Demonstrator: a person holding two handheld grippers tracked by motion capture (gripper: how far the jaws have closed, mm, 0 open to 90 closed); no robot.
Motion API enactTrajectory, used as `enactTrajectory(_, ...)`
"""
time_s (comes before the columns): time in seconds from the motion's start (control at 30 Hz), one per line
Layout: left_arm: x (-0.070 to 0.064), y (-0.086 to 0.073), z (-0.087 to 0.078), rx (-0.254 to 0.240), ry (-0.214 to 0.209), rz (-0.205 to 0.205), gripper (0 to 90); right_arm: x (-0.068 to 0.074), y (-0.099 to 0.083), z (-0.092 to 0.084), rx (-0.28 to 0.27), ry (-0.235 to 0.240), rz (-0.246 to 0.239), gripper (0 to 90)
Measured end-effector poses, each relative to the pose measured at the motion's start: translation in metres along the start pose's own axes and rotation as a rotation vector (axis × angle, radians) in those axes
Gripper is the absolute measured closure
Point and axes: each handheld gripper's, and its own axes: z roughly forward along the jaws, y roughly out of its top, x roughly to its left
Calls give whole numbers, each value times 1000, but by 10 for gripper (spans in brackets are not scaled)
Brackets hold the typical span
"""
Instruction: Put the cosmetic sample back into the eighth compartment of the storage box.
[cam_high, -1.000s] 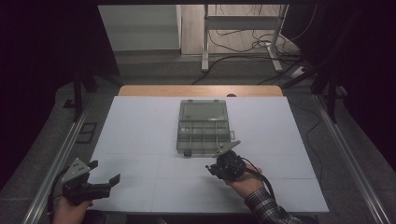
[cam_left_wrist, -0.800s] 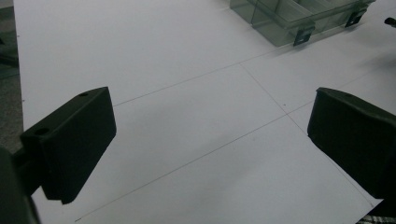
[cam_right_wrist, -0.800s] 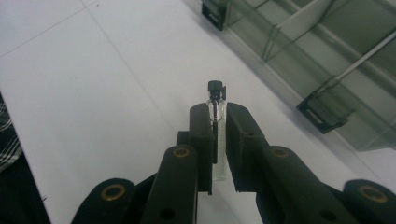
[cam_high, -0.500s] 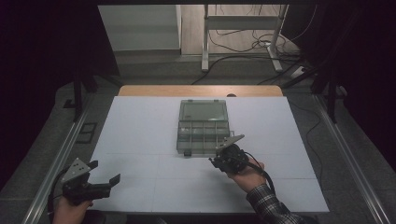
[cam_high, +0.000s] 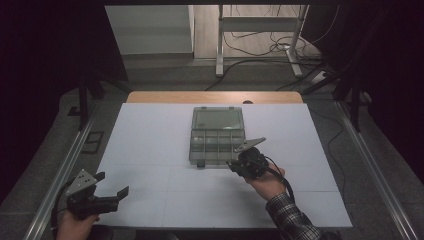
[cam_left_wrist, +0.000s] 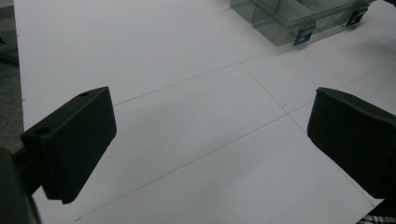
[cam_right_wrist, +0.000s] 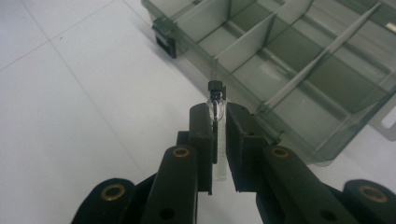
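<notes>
The right gripper (cam_right_wrist: 218, 135) is clamping a small clear glass vial (cam_right_wrist: 217, 140) with a black cap between its pads; the vial is standing lengthwise between the jaws, its capped end poking out past the tips. In the high view this gripper (cam_high: 235, 167) is sitting just off the near right corner of the compartment box (cam_high: 216, 134), a smoky transparent plastic organizer lying open in the middle of the white worktop (cam_high: 150, 145), slightly toward the far edge. In the right gripper view the vial's cap is pointing toward the box's (cam_right_wrist: 299, 60) near wall, beside one of the divided compartments; whether it is touching the wall is impossible to tell.

The left gripper (cam_high: 112, 192) is resting at the near left corner of the worktop, well apart from the box, its jaws standing wide with nothing between them and bare worktop (cam_left_wrist: 187, 93) showing in the gap.
</notes>
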Motion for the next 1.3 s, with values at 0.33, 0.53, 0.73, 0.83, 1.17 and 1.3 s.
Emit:
enactTrajectory(0.33, 0, 0, 0, 1, 0, 0, 20, -14, 8, 0, -21, -32, 24, 809)
enactTrajectory(0.53, 0, 0, 0, 2, -1, 1, 21, -24, 11, 2, -26, -48, 39, 809)
enactTrajectory(0.73, 0, 0, 0, 3, -1, 0, 21, -31, 15, 1, -39, -69, 44, 809)
enactTrajectory(0.83, 0, 0, 0, 3, -1, 0, 21, -34, 16, 2, -41, -77, 46, 809)
enactTrajectory(1.17, 1, 0, 0, 4, -1, -1, 22, -46, 17, 10, -33, -104, 60, 809)
enactTrajectory(1.3, 1, 0, 0, 4, -2, 0, 22, -49, 17, 14, -23, -112, 61, 809)
